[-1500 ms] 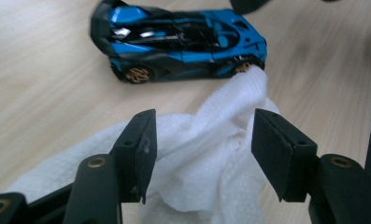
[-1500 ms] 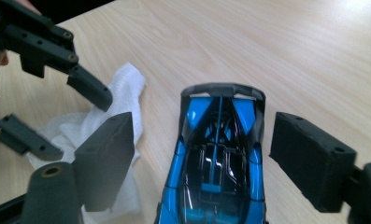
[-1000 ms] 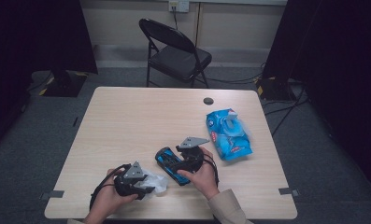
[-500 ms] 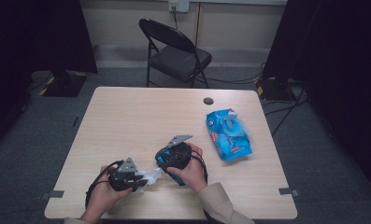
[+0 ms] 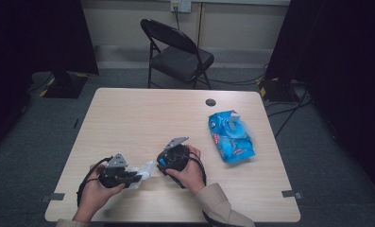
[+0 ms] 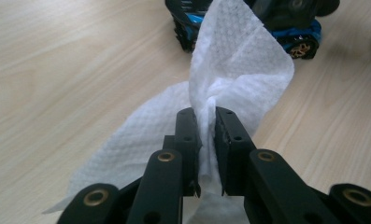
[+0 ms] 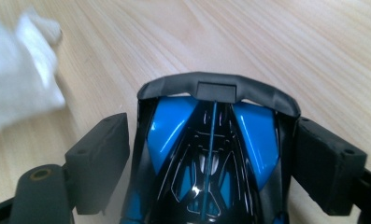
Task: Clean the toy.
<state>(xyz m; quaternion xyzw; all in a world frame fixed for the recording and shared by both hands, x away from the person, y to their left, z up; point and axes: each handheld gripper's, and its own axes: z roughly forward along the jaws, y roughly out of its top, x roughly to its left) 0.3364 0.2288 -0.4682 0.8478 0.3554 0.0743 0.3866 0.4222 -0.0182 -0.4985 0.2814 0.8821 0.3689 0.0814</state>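
Wiping of the glossy blue-and-black plastic toy car not yet begun. Thin white embossed paper wipe pinched between the just-closed jaws of the left gripper, lifted beside the car near the front edge of the pale wooden table. Car clamped by its sides in the right gripper. Left to do: wipe to bodywork, then rubbing.

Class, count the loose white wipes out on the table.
1. A single white wipe is pinched in the left gripper near the table's front edge, beside the toy car. More may sit hidden inside the blue pack.
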